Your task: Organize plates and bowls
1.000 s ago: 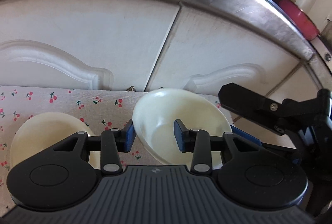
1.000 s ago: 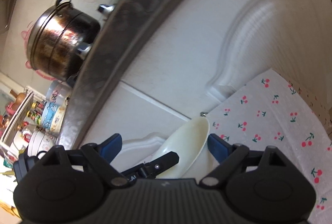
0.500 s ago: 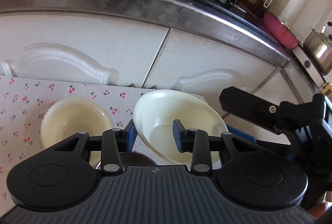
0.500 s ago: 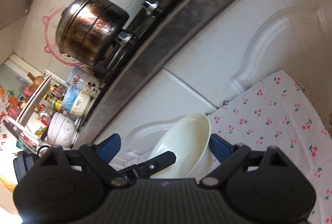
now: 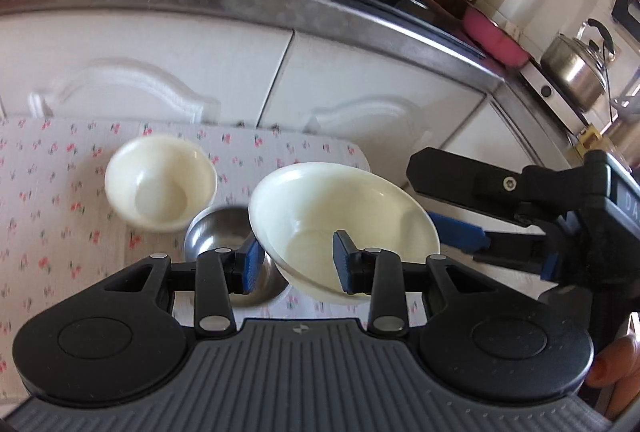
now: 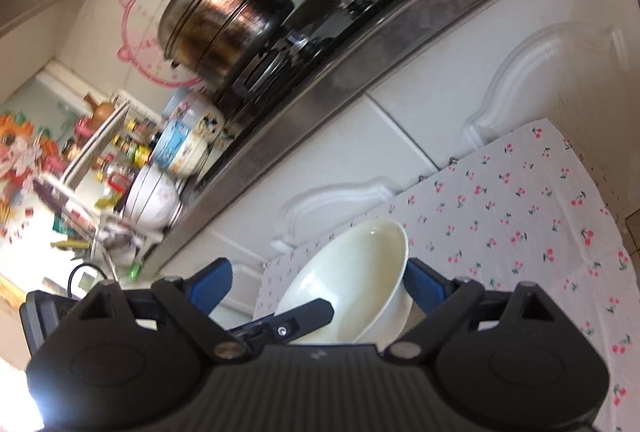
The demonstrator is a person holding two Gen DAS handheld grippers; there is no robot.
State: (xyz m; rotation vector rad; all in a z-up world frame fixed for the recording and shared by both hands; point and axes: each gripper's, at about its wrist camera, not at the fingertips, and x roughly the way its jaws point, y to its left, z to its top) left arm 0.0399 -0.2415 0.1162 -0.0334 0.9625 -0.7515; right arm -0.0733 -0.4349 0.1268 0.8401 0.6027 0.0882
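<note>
Cherry-print tablecloth (image 5: 60, 200) carries 1 cream bowl (image 5: 160, 182) and 1 steel bowl (image 5: 218, 232).

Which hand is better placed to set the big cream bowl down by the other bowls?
Left. The left tongs pinch the big cream bowl by the rim, above the steel bowl and small cream bowl. The right tongs stand open.
</note>
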